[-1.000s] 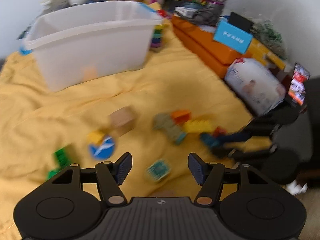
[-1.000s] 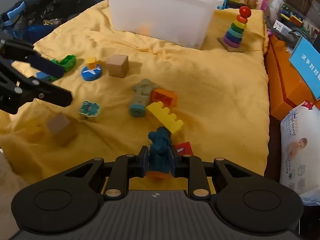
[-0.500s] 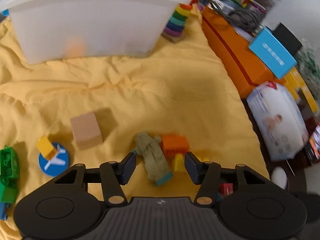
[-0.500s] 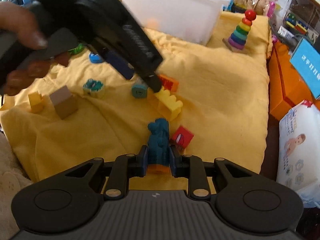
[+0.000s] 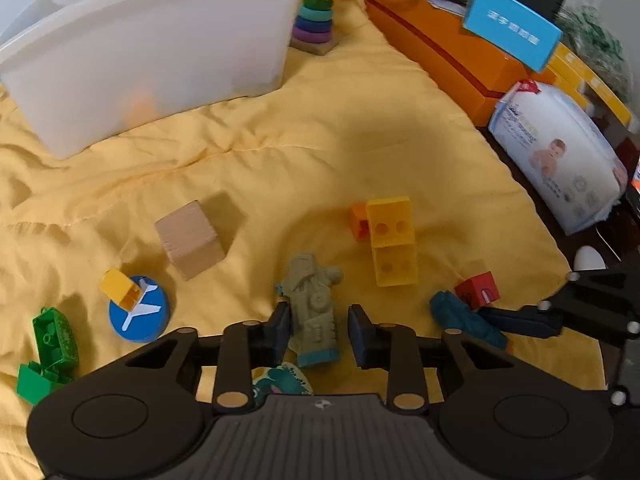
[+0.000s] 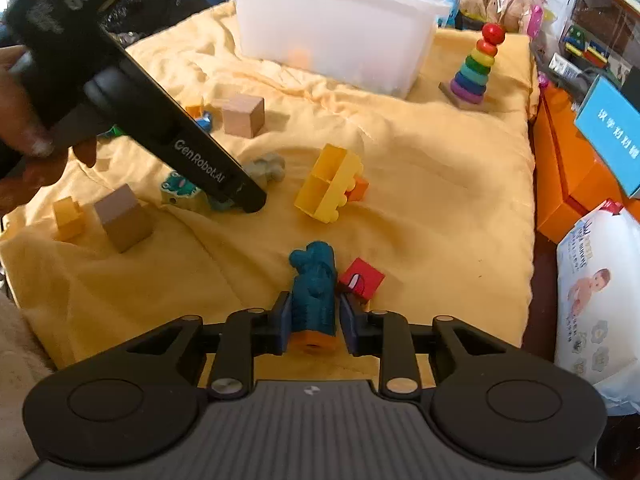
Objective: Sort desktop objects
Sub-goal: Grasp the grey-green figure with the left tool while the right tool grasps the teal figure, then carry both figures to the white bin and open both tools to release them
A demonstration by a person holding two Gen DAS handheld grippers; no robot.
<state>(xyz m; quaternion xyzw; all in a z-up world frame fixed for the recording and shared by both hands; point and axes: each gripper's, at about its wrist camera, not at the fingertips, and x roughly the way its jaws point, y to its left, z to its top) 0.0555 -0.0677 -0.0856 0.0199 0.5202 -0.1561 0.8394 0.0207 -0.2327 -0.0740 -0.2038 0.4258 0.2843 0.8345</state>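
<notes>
Item: left tongs (image 5: 318, 330), spread open around the grey-green toy figure (image 5: 312, 304), which lies on the yellow cloth (image 5: 320, 140) near centre. A narrow gap shows on either side, so I see no contact yet.

Item: right tongs (image 6: 312, 322), clamped on the teal figure with the orange base (image 6: 314, 292). I cannot tell whether it is lifted or rests on the cloth; a red cube (image 6: 362, 278) sits just beside it on the right.

Item: white bin (image 6: 340, 28), far side of the cloth; I take it as the destination. Something orange shows dimly through its wall.

Item: loose pieces to be sorted: wooden cube (image 5: 190, 240), yellow brick (image 5: 392, 240) with an orange brick (image 5: 359, 221) touching it, blue disc (image 5: 138, 314), green bricks (image 5: 50, 350).

Step in hand, my reading: a double pick, right secured, left about to close.

Next move calls for: closing the left tongs squarely on the figure's body, then lifting both clear of the neighbours and carrying them far to the bin.
</notes>
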